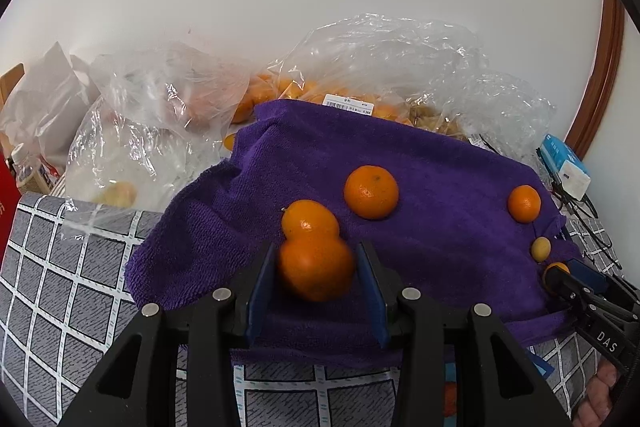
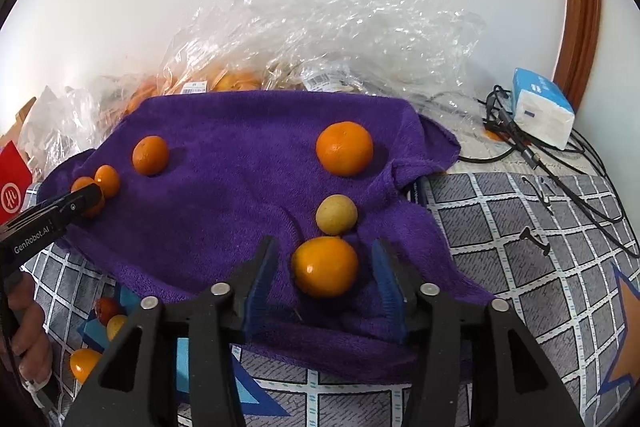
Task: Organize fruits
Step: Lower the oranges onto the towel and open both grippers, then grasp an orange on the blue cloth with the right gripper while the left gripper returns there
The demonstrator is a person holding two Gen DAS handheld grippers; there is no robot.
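Left tool astride round orange, purple towel beneath

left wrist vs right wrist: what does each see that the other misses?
Left wrist only: a plastic bottle at the far left.

Right wrist only: fruit off the cloth, a red one and a yellow one on the blue tray.

Both: the purple towel, the tissue pack, and both grippers, left gripper and right gripper, each open around an orange.
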